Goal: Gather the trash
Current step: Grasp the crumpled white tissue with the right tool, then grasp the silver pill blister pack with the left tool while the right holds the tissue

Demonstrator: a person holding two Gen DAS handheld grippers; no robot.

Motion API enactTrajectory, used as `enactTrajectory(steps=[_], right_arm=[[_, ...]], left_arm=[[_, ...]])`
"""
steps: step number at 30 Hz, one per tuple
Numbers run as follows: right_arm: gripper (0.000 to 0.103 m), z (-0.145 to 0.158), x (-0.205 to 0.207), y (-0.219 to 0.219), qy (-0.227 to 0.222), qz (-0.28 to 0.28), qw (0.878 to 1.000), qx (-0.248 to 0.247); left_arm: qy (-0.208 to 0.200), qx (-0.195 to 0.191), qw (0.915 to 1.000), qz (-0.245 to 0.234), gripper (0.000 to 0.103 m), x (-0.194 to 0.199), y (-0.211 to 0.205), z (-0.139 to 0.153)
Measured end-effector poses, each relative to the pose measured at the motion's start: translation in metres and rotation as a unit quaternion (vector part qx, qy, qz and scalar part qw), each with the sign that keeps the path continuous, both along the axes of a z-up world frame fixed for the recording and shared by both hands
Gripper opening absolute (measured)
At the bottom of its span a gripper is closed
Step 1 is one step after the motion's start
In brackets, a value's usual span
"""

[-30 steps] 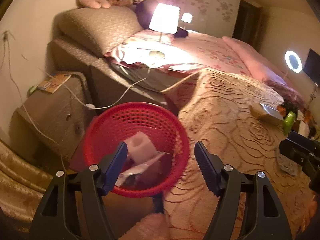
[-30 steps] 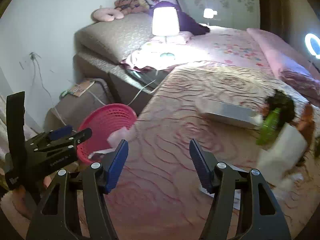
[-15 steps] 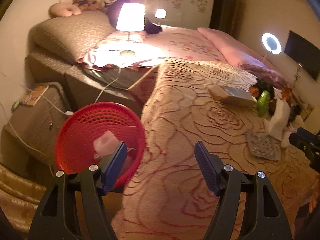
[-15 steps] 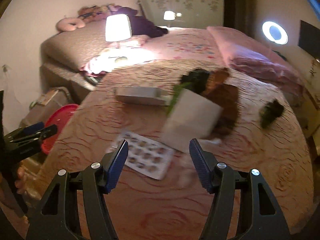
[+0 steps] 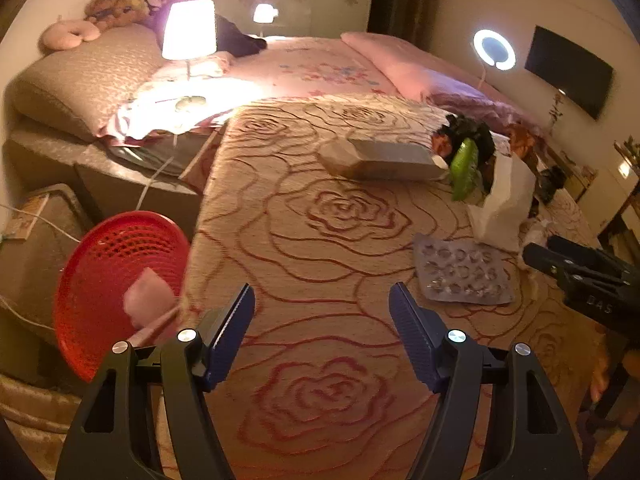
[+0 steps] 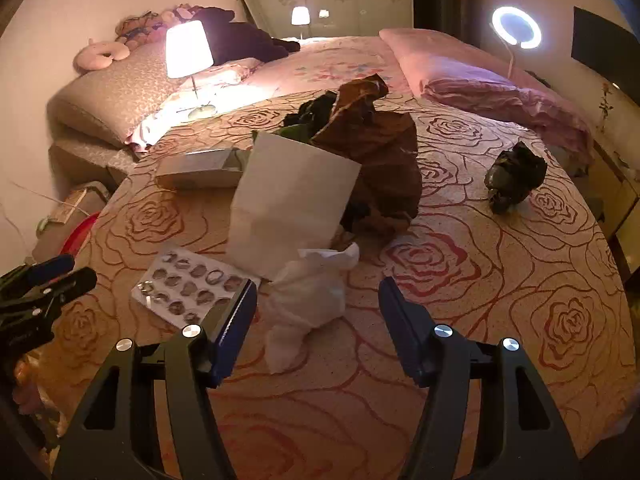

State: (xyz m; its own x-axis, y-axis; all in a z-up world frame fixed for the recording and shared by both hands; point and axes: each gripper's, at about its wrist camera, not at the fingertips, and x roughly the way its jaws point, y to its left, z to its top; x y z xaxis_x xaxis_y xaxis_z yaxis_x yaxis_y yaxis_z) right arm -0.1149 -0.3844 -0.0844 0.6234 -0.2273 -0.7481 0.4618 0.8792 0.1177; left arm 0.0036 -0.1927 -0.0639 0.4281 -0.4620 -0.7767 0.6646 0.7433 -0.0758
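Crumpled white tissue near on bed: light, soft; pinch its bulky middle. Right hand-held gripper spread, just been narrowing, tissue between, untouched. Left hand-held gripper spread, empty.

The left gripper is a black plastic 2-finger clamp: each finger is a broad black arm with a triangular cut-out near its base, 2 round silver screw heads on top, and a dark blue ribbed pad on its inner face. The right gripper is built the same way, with matching black arms, 4 silver screws and blue ribbed pads. Seen side-on from the other camera, its black body carries faint pale lettering too blurred to read.
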Motion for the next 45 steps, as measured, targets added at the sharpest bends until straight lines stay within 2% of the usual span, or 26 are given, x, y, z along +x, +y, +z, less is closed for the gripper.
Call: enactTrajectory(steps=[1,3,7,14,17,26,29,31,34,45], right_arm=[[0.049,0.000,0.001,-0.001,0.000,0.001,1.000,0.001],[0.041,-0.002,0.002,-0.003,-0.002,0.011,1.000,0.013],[0.036,-0.005,0.004,0.001,-0.004,0.019,1.000,0.016],[0.035,-0.005,0.008,0.010,-0.004,0.039,0.999,0.013],[0.035,-0.005,0.010,0.015,-0.005,0.049,0.999,0.014],[0.035,-0.005,0.014,0.028,-0.012,0.077,0.996,0.031],[0.035,-0.004,0.015,0.031,-0.012,0.079,0.996,0.029],[0.035,-0.004,0.015,0.031,-0.013,0.079,0.996,0.029],[0.035,-0.005,0.015,0.031,-0.013,0.079,0.996,0.029],[0.035,-0.005,0.015,0.031,-0.014,0.079,0.996,0.031]], left_arm=[[0.002,0.000,1.0000,-0.004,0.067,0.000,-0.002,-0.002],[0.008,-0.001,0.9999,-0.013,0.067,-0.001,-0.008,-0.004],[0.021,-0.007,0.9993,-0.030,0.067,-0.002,-0.021,-0.007],[0.042,-0.020,0.9969,-0.064,0.067,-0.009,-0.042,-0.012],[0.039,-0.021,0.9966,-0.069,0.067,-0.011,-0.046,-0.013],[0.070,-0.055,0.9930,-0.078,0.067,-0.009,-0.046,-0.013],[0.082,-0.066,0.9912,-0.080,0.057,-0.007,-0.045,-0.013],[0.092,-0.072,0.9899,-0.081,0.046,-0.006,-0.045,-0.014],[0.093,-0.076,0.9900,-0.074,0.042,-0.004,-0.044,-0.015],[0.142,-0.126,0.9793,-0.071,0.041,0.003,-0.036,-0.011]])
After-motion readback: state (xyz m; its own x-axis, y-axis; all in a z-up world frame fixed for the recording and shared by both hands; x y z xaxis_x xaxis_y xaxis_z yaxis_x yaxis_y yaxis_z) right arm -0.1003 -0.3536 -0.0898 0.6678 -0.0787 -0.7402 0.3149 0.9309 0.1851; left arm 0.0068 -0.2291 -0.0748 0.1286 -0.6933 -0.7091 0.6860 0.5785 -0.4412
